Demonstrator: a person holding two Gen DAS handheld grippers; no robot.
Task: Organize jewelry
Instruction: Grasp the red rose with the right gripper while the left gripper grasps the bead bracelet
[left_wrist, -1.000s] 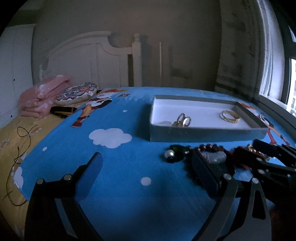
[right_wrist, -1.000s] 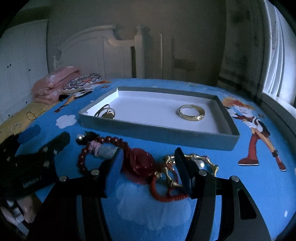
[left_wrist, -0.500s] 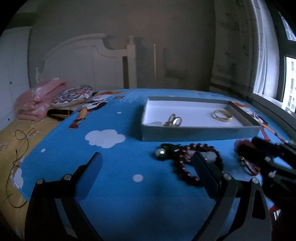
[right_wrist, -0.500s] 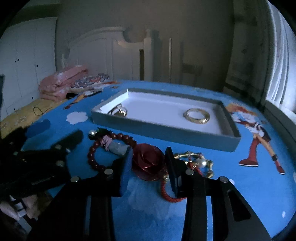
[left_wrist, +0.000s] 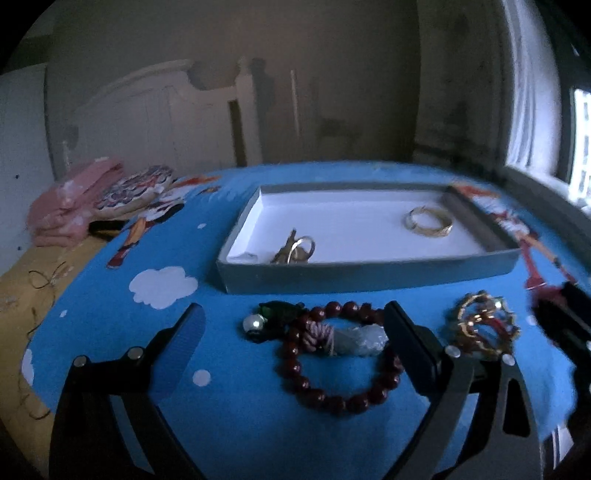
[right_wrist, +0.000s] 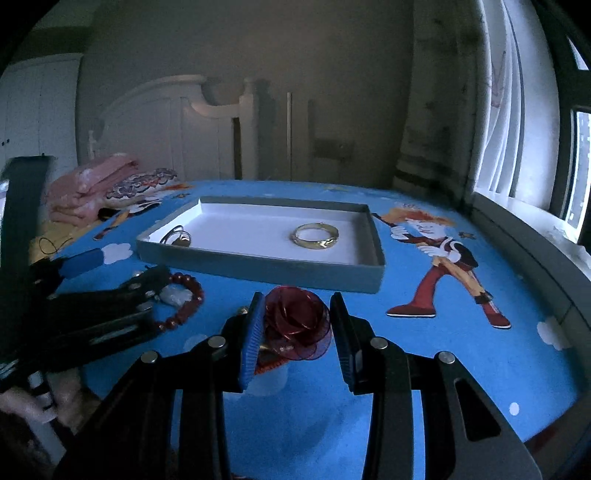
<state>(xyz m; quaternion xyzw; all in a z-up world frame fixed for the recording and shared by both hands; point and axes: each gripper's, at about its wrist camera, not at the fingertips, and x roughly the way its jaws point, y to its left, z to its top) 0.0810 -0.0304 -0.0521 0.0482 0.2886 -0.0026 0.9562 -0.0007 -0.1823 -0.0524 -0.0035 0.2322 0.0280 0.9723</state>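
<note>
A grey tray (left_wrist: 362, 280) (right_wrist: 258, 264) with a white floor holds a gold bangle (left_wrist: 428, 220) (right_wrist: 316, 234) and a pair of rings (left_wrist: 295, 251) (right_wrist: 177, 236). My left gripper (left_wrist: 295, 325) is open above a dark red bead bracelet (left_wrist: 332, 384) (right_wrist: 184, 302) with a pale stone and pink tassel. A green and silver bead piece (left_wrist: 269, 317) lies beside it. A gold chain piece (left_wrist: 484, 328) lies to the right. My right gripper (right_wrist: 297, 325) is shut on a red rose ornament (right_wrist: 299, 325), lifted off the cloth.
Everything lies on a bed with a blue cartoon sheet (right_wrist: 443, 332). Folded pink cloth (left_wrist: 70, 206) and a patterned cushion (left_wrist: 136, 184) sit at the far left by the white headboard (left_wrist: 166, 110). A window (right_wrist: 576, 155) is at the right.
My right gripper closed on the red rose and lifted it to the right. My left gripper moved right, over the bead bracelet.
</note>
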